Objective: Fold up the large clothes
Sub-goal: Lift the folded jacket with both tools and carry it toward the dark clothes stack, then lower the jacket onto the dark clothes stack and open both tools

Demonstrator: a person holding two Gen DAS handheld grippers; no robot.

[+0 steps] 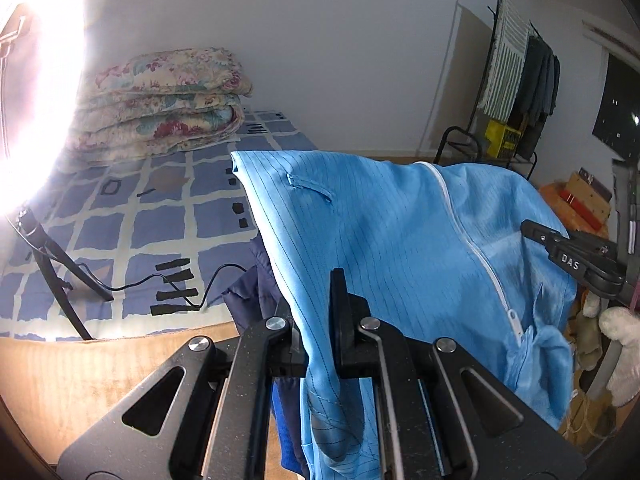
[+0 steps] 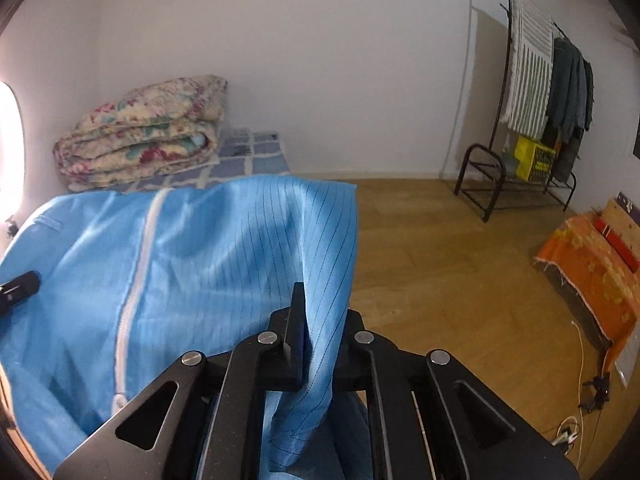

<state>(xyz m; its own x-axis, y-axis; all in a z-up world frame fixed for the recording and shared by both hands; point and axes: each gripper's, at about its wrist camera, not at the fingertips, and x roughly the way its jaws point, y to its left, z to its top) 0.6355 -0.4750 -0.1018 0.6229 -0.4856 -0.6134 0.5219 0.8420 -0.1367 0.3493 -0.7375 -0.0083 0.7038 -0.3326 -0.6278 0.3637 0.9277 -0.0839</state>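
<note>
The blue jacket (image 1: 384, 220), judged light, limp and slippery, is pinched at its edges by the left gripper (image 1: 320, 344) and right gripper (image 2: 320, 344).

One blue zip garment (image 1: 380, 216). Two grippers: left gripper (image 1: 320, 336), right gripper (image 2: 320, 340). One folded floral quilt (image 1: 164, 100) at bed (image 1: 120, 216) far corner. One clothes rack (image 2: 532, 80). One yellow crate (image 2: 534, 158). One ring light (image 1: 36, 80).
</note>
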